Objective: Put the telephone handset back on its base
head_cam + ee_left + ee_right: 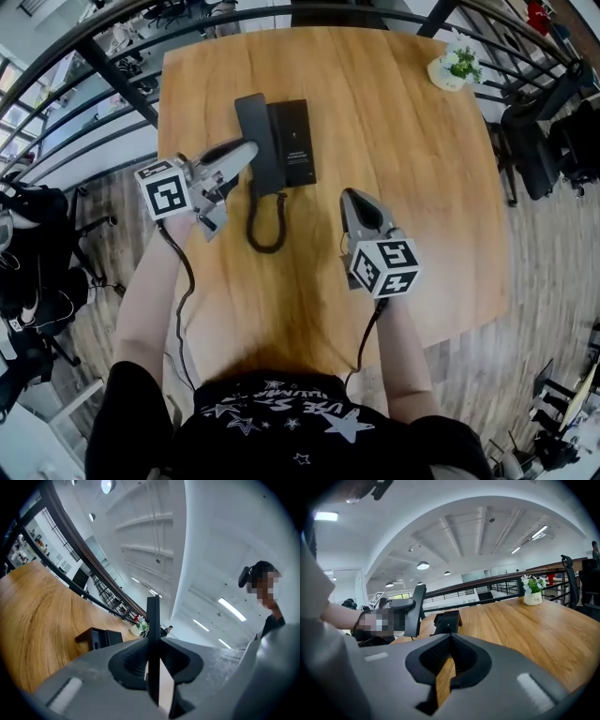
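Table: a broad, square-cornered tabletop of light brown grained wood (pixel 403 159), with a dark metal railing (pixel 122 84) curving round its far side.
Base: a flat black rectangular telephone base (pixel 298 141) lying on the far-middle part of the table, its long side pointing away from the person.
Handset: a long, thin black slab-shaped telephone handset (pixel 255 122), plain and matte. It is turned up on its narrow edge, so it shows as a slim dark bar in the left gripper view. It is at the base's left side, not seated flat on it.
Left gripper: the grey two-jaw left gripper (pixel 246 152) has its dark ribbed pads clamped on the handset's lower part, one on each flat face.
Right gripper: the grey right gripper (pixel 354 199) is over bare wood, nearer the person and right of the base. Its jaws are together with nothing between them.
Cord: a black coiled cord (pixel 265 230) hangs from the handset's near end and loops on the table.
Plant: a small white pot of green leaves (pixel 457 66) at the far right corner.
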Available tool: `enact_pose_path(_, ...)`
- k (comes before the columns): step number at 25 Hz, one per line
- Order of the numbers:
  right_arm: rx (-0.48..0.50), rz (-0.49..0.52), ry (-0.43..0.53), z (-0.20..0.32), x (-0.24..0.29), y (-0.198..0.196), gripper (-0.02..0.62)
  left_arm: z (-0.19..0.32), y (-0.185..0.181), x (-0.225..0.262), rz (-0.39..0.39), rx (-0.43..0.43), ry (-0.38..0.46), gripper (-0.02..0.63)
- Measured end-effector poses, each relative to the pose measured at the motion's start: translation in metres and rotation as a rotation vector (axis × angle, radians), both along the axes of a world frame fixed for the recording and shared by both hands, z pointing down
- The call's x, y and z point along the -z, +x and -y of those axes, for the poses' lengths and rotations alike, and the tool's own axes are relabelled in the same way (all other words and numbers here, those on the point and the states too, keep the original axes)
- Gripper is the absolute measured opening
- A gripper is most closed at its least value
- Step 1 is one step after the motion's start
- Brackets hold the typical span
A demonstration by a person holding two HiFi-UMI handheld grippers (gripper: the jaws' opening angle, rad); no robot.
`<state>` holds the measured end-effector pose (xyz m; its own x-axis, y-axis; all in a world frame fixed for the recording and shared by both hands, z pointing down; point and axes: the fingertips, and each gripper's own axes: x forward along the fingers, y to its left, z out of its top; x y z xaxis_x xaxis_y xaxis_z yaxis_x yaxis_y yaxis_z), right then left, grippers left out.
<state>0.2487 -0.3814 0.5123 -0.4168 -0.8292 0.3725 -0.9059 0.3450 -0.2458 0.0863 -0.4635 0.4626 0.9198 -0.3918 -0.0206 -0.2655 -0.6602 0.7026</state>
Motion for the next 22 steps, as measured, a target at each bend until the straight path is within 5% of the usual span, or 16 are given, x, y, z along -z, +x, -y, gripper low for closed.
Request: enact_pose_path(22,-0.002,0.056,-0.064,0.032,-0.039,-0.001,-0.002,0.044,0.017,-0.073,0.071,-0.049,-0.027,0.077)
